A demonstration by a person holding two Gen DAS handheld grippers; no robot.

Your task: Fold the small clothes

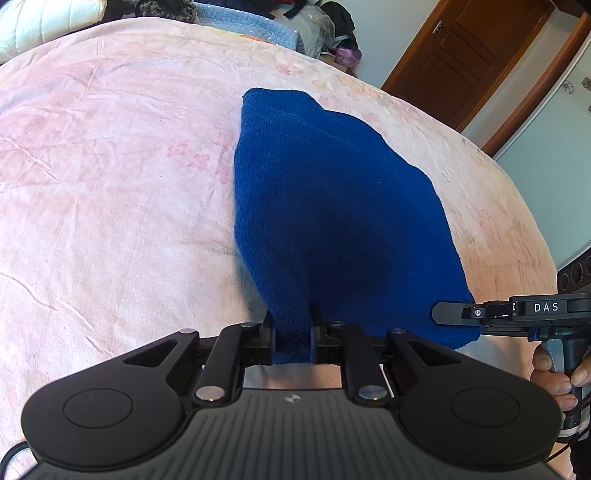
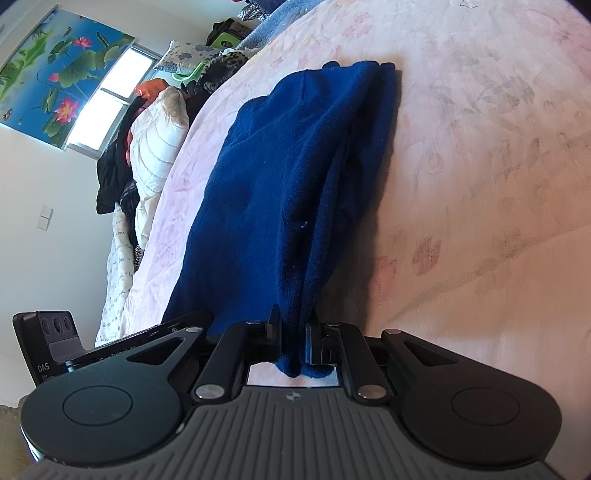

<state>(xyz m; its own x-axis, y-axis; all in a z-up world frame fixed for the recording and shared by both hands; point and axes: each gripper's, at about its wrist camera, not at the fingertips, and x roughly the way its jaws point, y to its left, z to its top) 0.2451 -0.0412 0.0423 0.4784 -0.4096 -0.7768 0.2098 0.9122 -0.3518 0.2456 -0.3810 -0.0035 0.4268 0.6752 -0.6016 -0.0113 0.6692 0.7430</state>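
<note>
Where the bed's pink floral bedspread (image 1: 110, 184) spreads across the left wrist view, a pile of pillows and bedding (image 1: 55, 26) sits at its far left corner. Moving right, the blue knit garment (image 1: 332, 206) lies out over the middle of the bedspread, its far end flat on the bed and its near end gathered and lifted. The left tool (image 1: 293, 328) is closed on that near end, a bunched fold of blue knit pinched between its two black fingers and poking out behind them. Further right, the right tool (image 1: 443, 314) reaches in from the side and meets the garment's near right corner, with a person's hand (image 1: 554, 376) on its grip. A brown wooden door (image 1: 472, 51) stands at the far right.

In the right wrist view, a lotus-flower picture (image 2: 62, 70) hangs at the left above a window (image 2: 114, 99), with a heap of clothes and a white quilt (image 2: 155, 147) below. The left tool's body (image 2: 48, 339) shows at the lower left. In the middle the garment (image 2: 280, 177) runs away in folded layers, and the right tool (image 2: 293, 328) is clamped on its near edge, blue cloth squeezed between the fingers. Bedspread (image 2: 480, 184) fills the right.
</note>
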